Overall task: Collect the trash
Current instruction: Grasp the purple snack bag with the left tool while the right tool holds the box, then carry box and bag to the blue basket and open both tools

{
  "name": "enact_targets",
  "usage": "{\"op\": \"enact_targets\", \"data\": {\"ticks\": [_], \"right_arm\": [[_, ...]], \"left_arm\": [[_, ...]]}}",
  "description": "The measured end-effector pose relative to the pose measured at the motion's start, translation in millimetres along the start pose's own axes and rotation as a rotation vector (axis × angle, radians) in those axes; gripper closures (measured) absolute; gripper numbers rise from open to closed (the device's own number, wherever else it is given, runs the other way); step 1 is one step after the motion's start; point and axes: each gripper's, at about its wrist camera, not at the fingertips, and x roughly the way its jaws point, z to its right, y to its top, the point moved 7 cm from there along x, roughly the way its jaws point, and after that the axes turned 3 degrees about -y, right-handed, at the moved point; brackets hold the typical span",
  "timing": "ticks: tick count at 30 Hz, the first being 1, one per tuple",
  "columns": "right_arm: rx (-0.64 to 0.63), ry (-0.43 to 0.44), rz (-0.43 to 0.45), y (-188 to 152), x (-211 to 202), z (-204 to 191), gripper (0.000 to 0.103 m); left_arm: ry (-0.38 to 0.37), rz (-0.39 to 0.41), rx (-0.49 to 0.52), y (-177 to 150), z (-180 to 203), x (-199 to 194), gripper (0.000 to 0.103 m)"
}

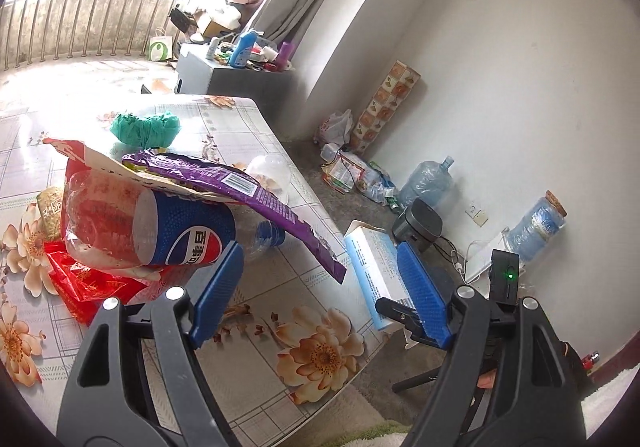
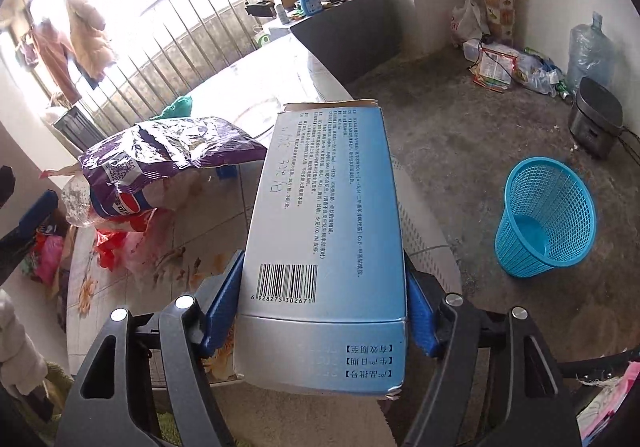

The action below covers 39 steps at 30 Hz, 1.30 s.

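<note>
My right gripper (image 2: 322, 303) is shut on a blue and white carton box (image 2: 324, 207), held above the table's right edge; the box also shows in the left wrist view (image 1: 374, 267). My left gripper (image 1: 320, 287) is open and empty over the floral table (image 1: 280, 327), just right of a trash pile: a Pepsi bottle (image 1: 168, 235), a purple snack bag (image 1: 248, 191), red wrappers (image 1: 88, 283) and a green crumpled bag (image 1: 144, 127). A blue mesh wastebasket (image 2: 544, 215) stands on the floor to the right of the box.
A clear plastic cup (image 1: 268, 175) lies near the table's right edge. On the floor by the wall are a rice cooker (image 2: 596, 119), a large water jug (image 2: 588, 51), plastic bags and litter (image 2: 504, 67). A cluttered cabinet (image 1: 240, 75) stands behind the table.
</note>
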Motion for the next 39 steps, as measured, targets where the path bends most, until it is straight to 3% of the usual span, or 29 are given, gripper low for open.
{"op": "enact_targets", "data": {"ticks": [5, 11, 18, 22, 30, 35, 39], "right_arm": [[-0.050, 0.031, 0.064, 29.7, -2.9, -11.3, 0.034], [-0.165, 0.084, 0.097, 52.8, 6.7, -38.7, 0.034], [-0.207, 0.127, 0.087, 47.6, 10.0, -50.9, 0.034], [-0.197, 0.132, 0.103, 47.2, 2.6, -44.3, 0.034], [-0.139, 0.138, 0.194, 59.0, -27.9, -25.1, 0.034], [-0.073, 0.089, 0.306, 71.1, -63.9, 10.1, 0.034], [0.047, -0.022, 0.403, 79.6, -96.7, 70.9, 0.034]], "left_arm": [[0.002, -0.044, -0.065, 7.3, -9.4, 17.8, 0.037], [0.009, -0.059, -0.122, 14.7, -17.1, 37.3, 0.056], [0.042, -0.077, -0.112, 11.2, -16.2, 50.2, 0.088], [0.045, -0.064, -0.034, 12.7, -0.8, 50.3, 0.102], [0.085, 0.011, 0.225, 28.3, 54.9, 33.5, 0.103], [0.018, 0.027, 0.343, 41.2, 99.3, 27.3, 0.103], [-0.094, -0.038, 0.419, 45.9, 145.3, 48.9, 0.103]]}}
